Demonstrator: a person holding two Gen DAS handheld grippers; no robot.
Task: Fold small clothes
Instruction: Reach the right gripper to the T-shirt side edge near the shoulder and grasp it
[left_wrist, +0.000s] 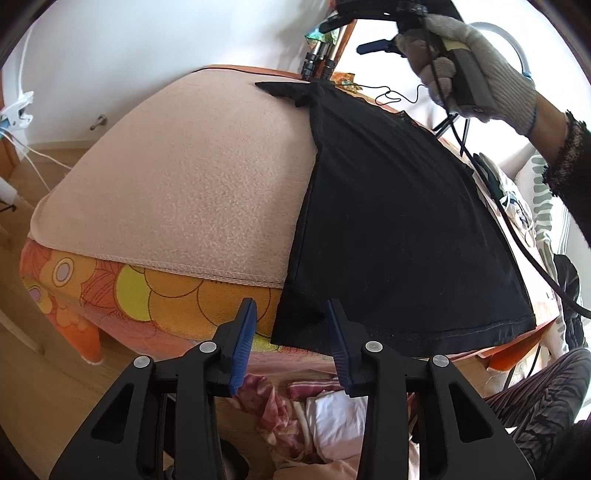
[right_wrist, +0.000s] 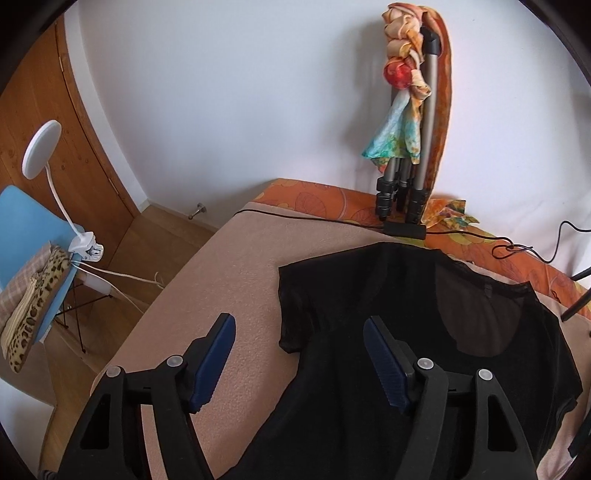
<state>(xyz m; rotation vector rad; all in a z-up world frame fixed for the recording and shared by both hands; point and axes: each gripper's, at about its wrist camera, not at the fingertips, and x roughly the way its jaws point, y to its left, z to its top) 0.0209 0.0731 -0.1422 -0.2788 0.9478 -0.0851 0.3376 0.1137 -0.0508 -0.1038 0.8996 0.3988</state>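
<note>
Left wrist view: one black top (left_wrist: 399, 221) lies flat on a pink blanket (left_wrist: 177, 192), which covers an orange flowered sheet (left_wrist: 155, 299) on what looks like a bed. The top sits at the blanket's right side, its hem running past the blanket's near edge. Laid out flat like this, it is ready for a first fold. The left gripper (left_wrist: 291, 343) hangs just above the top's near left hem corner, its two blue fingers (left_wrist: 243, 347) partly spread with nothing pressed between them; I judge that corner to be the intended pinch point. Beyond the top's far right, one gloved hand (left_wrist: 480, 70) holds the right gripper in the air, clear of the cloth. One folded tripod (left_wrist: 317, 66) stands past the top's far end.

Right wrist view: the same top (right_wrist: 369, 387) shows its neckline and one short sleeve (right_wrist: 295, 306) spread over the blanket (right_wrist: 221, 280). The right gripper (right_wrist: 299, 358) hovers over the top's left shoulder, fingers (right_wrist: 216, 358) wide apart and empty, probably aiming for the sleeve. Beyond the top's collar stand the tripod (right_wrist: 410, 173), draped with one coloured scarf (right_wrist: 399, 110), and one black cable (right_wrist: 332, 220) crossing the blanket. Far left of the top, one clip lamp (right_wrist: 44, 147) grips one blue chair (right_wrist: 26, 229).
</note>
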